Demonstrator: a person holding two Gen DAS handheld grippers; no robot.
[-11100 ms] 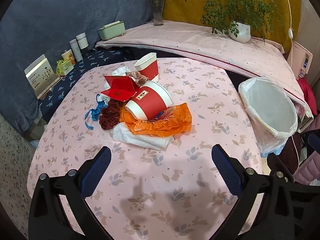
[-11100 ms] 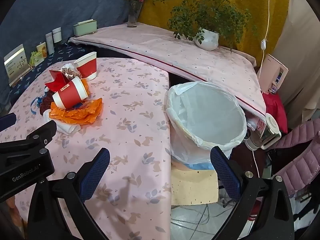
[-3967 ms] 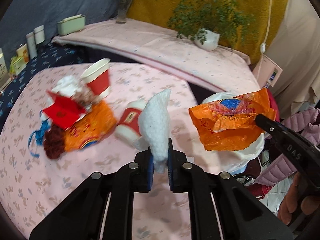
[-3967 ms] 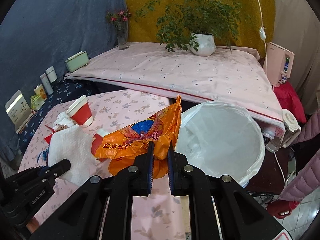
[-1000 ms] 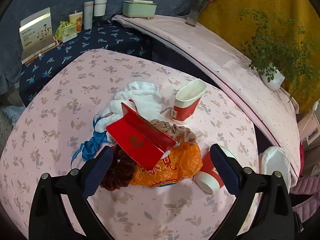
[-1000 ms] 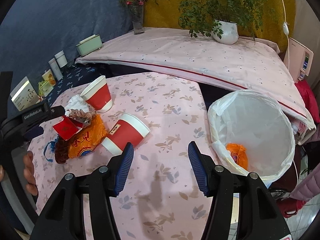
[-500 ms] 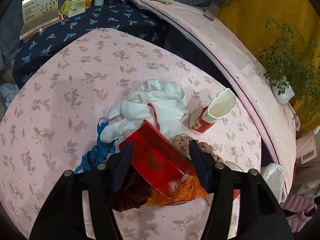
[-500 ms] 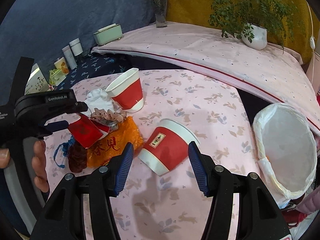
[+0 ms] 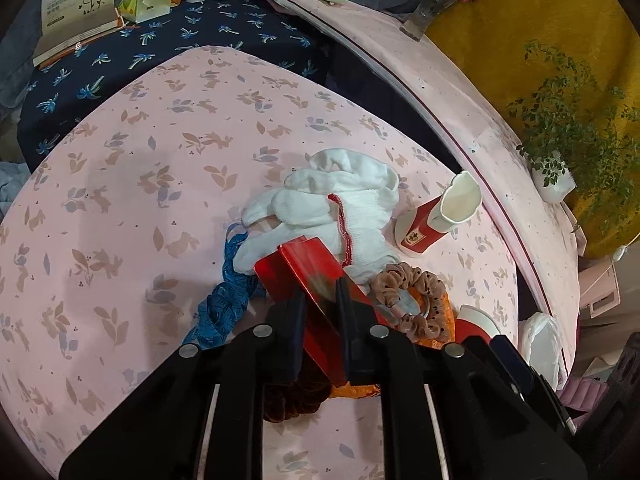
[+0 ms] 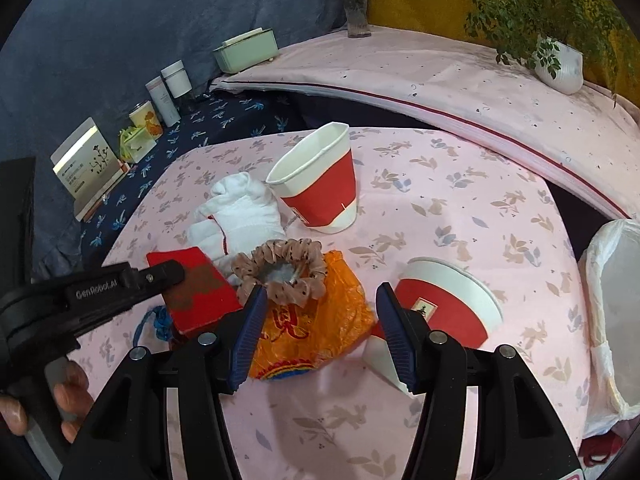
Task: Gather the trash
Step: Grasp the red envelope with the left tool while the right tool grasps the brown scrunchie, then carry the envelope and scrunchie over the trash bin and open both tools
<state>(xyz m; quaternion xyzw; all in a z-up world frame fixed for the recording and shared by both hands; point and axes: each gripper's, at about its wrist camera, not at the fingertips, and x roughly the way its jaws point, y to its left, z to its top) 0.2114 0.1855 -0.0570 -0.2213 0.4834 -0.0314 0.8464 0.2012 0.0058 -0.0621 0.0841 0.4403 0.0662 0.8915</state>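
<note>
My left gripper [image 9: 320,300] is shut on a red card box [image 9: 308,272], which also shows in the right wrist view [image 10: 192,292]. Around it lie a white cloth [image 9: 336,204], a blue ribbon [image 9: 224,300], a brown scrunchie [image 9: 412,300] and an orange plastic bag [image 10: 308,328]. My right gripper [image 10: 320,316] is open just above the orange bag. A red paper cup [image 10: 448,312] lies on its side to the right. Another red cup [image 10: 320,188] stands upright behind. The white-lined trash bin [image 10: 612,312] is at the right edge.
The pink cloth-covered table [image 10: 460,200] holds the pile. A dark blue side shelf [image 10: 224,120] carries a book, tins and bottles. A pink ledge [image 10: 440,76] behind holds a vase, a green box and a potted plant [image 10: 560,64].
My left gripper has come down and closed on the red card box. My right gripper has moved in closer over the orange bag.
</note>
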